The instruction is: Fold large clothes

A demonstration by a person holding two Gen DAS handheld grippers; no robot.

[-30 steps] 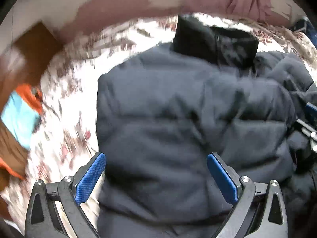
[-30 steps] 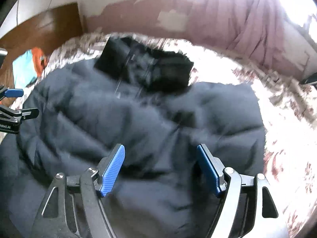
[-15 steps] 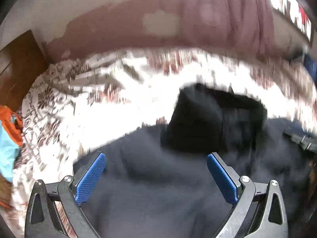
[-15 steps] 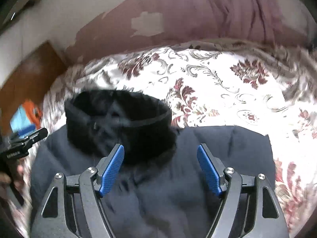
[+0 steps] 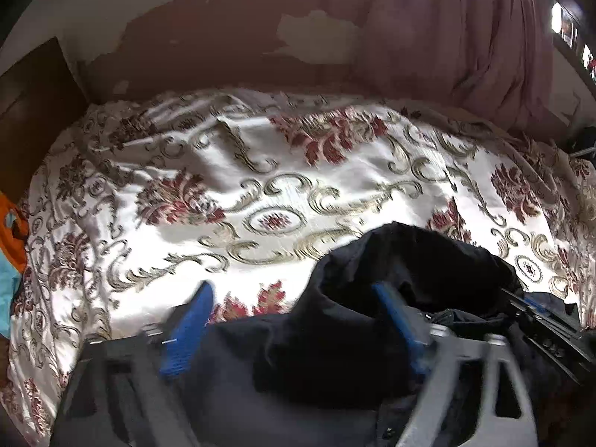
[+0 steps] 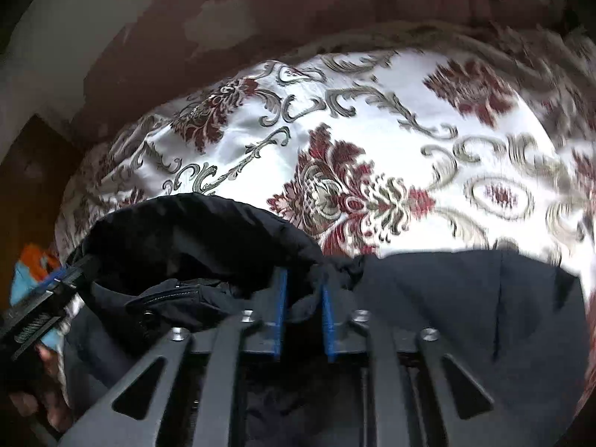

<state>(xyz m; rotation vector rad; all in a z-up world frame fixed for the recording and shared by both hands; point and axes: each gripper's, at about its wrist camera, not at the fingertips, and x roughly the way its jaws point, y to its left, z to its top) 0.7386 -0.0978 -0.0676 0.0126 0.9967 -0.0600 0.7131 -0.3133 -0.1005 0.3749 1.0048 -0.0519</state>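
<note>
A dark navy puffer jacket (image 5: 327, 350) lies on the bed, its black stand-up collar (image 5: 428, 260) toward the wall. My left gripper (image 5: 294, 324) is over the shoulder beside the collar. Its jaws are closing, with jacket fabric between the blue fingers (image 5: 190, 327) that is not pinched. My right gripper (image 6: 302, 313) is at the other side of the collar (image 6: 205, 231), where it meets the jacket's body (image 6: 465, 316). Its jaws are closing and the pads pinch a fold of the collar's edge. Each gripper shows at the rim of the other's view.
A white bedspread (image 5: 279, 186) with red and gold flowers covers the bed beyond the collar. A peeling wall and a pink curtain (image 5: 465, 37) stand behind it. Dark wooden furniture (image 5: 33, 85) and an orange and blue item (image 5: 11, 231) sit at the left. A hand (image 6: 37, 391) holds the left gripper.
Both grippers travelled up the jacket from its body to the collar. The left jaws have narrowed, and the right jaws have closed on the collar's edge.
</note>
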